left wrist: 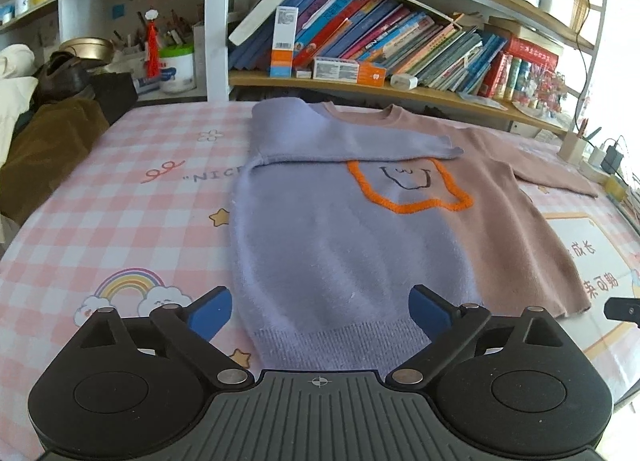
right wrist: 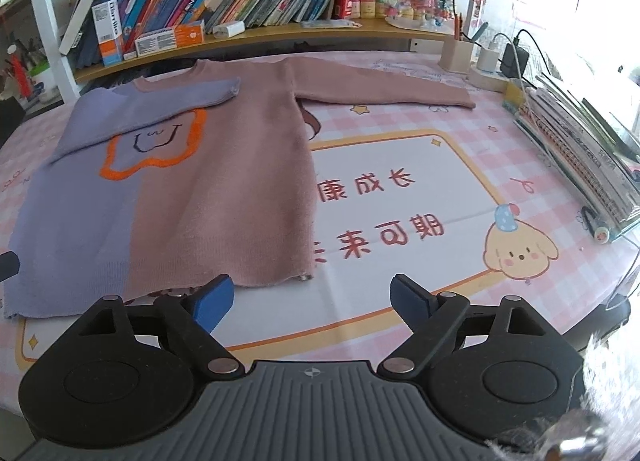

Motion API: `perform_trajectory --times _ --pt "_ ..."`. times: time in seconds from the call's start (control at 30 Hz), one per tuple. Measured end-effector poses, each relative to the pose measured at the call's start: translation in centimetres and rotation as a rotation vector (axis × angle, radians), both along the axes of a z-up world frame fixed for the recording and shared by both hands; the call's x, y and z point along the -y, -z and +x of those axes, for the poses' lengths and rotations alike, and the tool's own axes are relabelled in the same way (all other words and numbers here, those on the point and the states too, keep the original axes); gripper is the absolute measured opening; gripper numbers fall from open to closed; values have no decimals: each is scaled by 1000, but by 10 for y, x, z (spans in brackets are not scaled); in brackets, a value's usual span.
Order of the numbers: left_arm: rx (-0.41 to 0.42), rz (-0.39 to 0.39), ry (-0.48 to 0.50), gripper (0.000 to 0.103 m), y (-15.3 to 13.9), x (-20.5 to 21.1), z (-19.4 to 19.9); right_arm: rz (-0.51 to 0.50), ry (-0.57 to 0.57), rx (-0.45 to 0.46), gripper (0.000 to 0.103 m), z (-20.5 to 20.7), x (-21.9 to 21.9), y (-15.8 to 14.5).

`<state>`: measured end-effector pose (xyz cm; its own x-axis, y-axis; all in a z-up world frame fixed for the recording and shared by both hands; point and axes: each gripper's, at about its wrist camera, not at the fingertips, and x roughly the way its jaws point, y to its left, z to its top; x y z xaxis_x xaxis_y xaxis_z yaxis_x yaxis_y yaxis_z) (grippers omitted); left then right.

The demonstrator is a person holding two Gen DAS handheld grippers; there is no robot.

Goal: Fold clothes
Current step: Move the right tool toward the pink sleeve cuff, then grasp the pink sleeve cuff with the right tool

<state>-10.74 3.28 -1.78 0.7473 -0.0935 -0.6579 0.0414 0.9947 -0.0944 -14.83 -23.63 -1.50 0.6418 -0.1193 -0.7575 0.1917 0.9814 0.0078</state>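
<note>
A sweater (right wrist: 180,189), half purple and half pink, lies flat on the pink checked tablecloth (right wrist: 460,133), neck toward the bookshelf (right wrist: 240,35). Its purple sleeve (right wrist: 160,109) is folded across the chest, partly covering an orange-outlined face patch (right wrist: 156,149). The pink sleeve (right wrist: 384,85) stretches out straight to the right. The right gripper (right wrist: 312,299) hovers with blue fingers (right wrist: 214,303) spread wide and nothing between them, the left one over the sweater's hem. Notebooks (right wrist: 580,157) are stacked at the table's right edge, near a pen holder (right wrist: 456,55) and chargers (right wrist: 502,57).
</note>
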Motion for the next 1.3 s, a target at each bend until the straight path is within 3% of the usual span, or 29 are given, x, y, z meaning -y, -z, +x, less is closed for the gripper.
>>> perform_trajectory --times 0.4,0.7,1.0,1.1,1.17,1.3 --pt "-1 45 -64 97 -5 56 24 42 -33 8 85 27 55 9" --pt "-3 123 -140 98 -10 146 47 150 -17 62 86 87 164 9" --pt "-90 195 -174 98 -3 200 45 210 -46 93 86 149 254 27" --pt "-132 213 -211 98 0 202 42 224 -18 118 81 175 281 32" --pt "-153 222 -238 98 2 202 40 239 9 116 68 192 296 36" --pt "-179 234 -287 98 1 200 39 293 69 90 59 217 322 48"
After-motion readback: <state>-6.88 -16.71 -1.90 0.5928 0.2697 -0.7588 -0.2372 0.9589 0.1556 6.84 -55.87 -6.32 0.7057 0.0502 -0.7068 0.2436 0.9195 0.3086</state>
